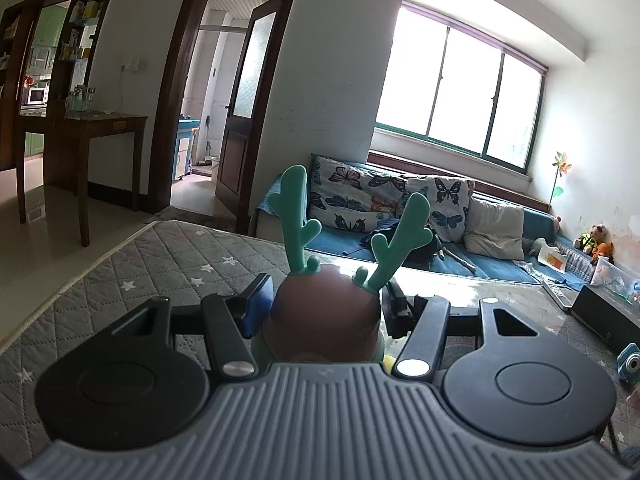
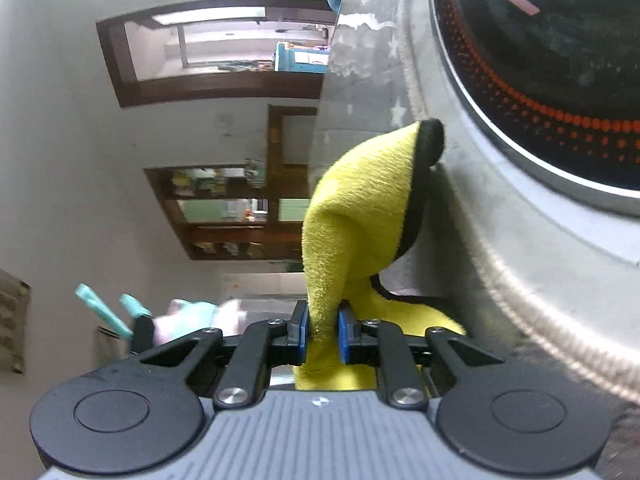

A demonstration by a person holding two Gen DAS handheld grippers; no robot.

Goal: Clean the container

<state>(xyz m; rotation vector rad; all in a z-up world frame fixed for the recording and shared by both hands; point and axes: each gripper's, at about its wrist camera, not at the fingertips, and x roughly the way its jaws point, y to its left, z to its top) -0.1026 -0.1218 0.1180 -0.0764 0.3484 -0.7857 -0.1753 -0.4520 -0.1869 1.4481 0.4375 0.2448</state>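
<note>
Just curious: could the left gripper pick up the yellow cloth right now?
Probably not. The left gripper is already shut on the antlered container, and the yellow cloth is pinched between the right gripper's fingers.

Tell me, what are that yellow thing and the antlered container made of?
The yellow cloth pinched by the right gripper looks like soft microfibre or fleece: fuzzy nap, limp folds, dark stitched edging. The container held in the left gripper seems moulded plastic: a smooth brown matte dome with slight sheen, and teal antlers with rounded, rubbery-looking tips, possibly silicone.
</note>
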